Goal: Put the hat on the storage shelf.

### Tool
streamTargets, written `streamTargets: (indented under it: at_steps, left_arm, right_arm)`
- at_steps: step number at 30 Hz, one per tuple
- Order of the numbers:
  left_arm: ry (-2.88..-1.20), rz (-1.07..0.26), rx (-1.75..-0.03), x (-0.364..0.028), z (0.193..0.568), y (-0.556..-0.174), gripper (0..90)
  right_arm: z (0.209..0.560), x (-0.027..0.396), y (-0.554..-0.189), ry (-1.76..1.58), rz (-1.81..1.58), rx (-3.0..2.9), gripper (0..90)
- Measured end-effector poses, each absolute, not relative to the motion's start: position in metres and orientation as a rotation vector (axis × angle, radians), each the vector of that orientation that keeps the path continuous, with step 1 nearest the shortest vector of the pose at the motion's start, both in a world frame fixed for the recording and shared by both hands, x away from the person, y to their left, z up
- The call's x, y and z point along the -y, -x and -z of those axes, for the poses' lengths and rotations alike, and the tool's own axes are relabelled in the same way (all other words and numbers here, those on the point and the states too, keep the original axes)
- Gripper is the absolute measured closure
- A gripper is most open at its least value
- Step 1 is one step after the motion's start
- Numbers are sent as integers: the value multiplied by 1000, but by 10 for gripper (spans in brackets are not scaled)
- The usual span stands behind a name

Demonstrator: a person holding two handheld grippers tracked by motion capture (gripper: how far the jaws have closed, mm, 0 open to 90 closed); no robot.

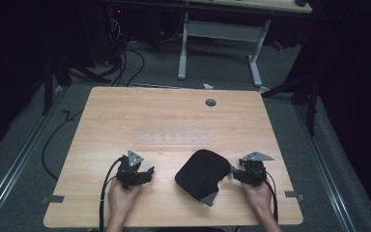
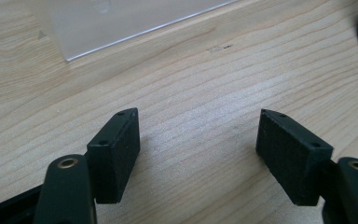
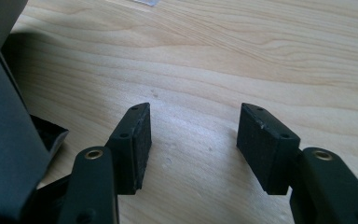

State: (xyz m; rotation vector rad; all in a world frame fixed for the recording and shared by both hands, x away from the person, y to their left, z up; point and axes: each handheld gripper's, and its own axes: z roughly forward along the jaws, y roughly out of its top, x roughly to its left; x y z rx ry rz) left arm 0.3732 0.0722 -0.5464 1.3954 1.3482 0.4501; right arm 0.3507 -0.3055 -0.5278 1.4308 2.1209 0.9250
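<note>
Two grippers rest on the wooden table (image 1: 174,121), both spread and holding nothing. Between my left gripper (image 1: 145,175) and right gripper (image 1: 235,175) lies a black cap (image 1: 200,174), just beside the right.

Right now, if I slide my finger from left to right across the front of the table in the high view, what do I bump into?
left gripper → black pouch → right gripper

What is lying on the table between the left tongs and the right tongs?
In the high view, a black cap lies between the left tongs and the right tongs, nearer the right ones; bare wood separates it from the left.
</note>
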Motion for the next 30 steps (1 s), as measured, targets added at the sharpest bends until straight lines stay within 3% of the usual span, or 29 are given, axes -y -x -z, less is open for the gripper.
streamTargets:
  at_steps: [15,30]
  left_arm:
    - [-1397,-450,-1349,-72,546,-373,299]
    - [-1396,-446,-1349,-72,546,-373,294]
  right_arm:
    - [513,332,-327,-1458,-1045,-2097,482]
    - [483,321,-302,-1317,-1160,-2149,422]
